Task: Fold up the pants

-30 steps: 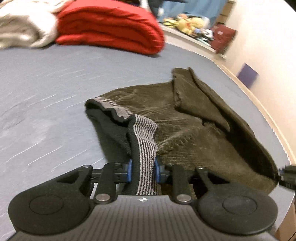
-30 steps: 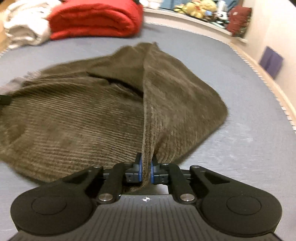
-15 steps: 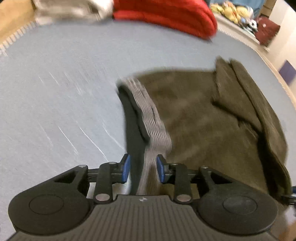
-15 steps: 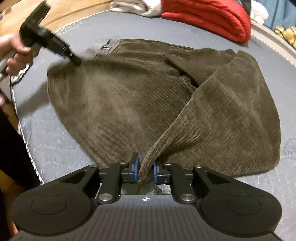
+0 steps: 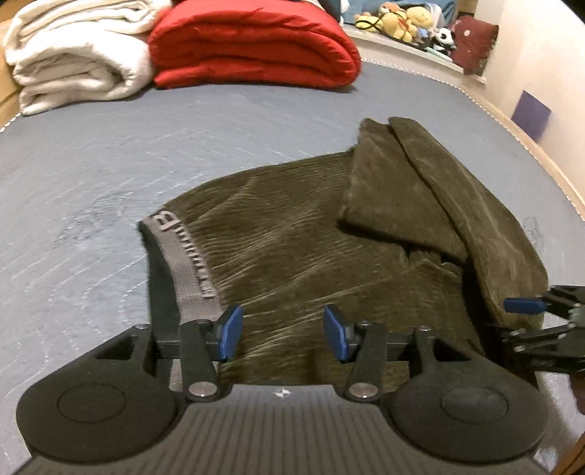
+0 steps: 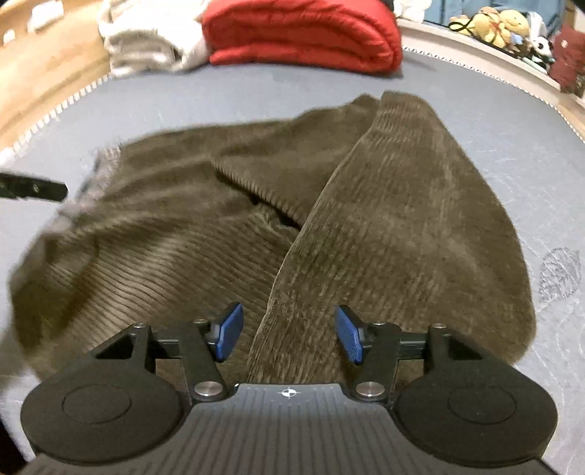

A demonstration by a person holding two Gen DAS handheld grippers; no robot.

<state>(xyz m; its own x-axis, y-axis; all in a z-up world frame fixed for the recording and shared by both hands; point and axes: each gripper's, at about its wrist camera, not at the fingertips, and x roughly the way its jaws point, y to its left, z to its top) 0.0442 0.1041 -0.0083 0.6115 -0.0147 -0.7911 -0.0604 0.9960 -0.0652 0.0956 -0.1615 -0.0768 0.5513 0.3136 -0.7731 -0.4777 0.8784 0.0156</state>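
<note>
while the olive-brown corduroy pants (image 5: 310, 255) are spread in a loose heap on the blue-grey mattress (image 5: 91, 182), both tongs are seen opening with their blue pads well apart. the left tongs (image 5: 283, 332) are held low over the near left part of the pants, just beside the grey elastic waistband (image 5: 186, 263), which runs away from the left pad along the garment's left edge; cloth lies below the gap, but no pad is pressed on it. the right tongs (image 6: 289, 338) are held over the near right part of the pants (image 6: 292, 226), where a raised corduroy fold runs between the open pads without being clamped. in the left wrist view the right tongs (image 5: 530, 310) are caught at the right edge, beside the pants' right side; in the right wrist view a dark, blurred part of the left tongs (image 6: 33, 188) is seen at the left by the waistband. at the far end of the mattress a folded red quilt (image 5: 252, 47) is stacked beside a folded white blanket (image 5: 76, 62). plush toys (image 5: 402, 22) are lined on a ledge at the far right.
</note>
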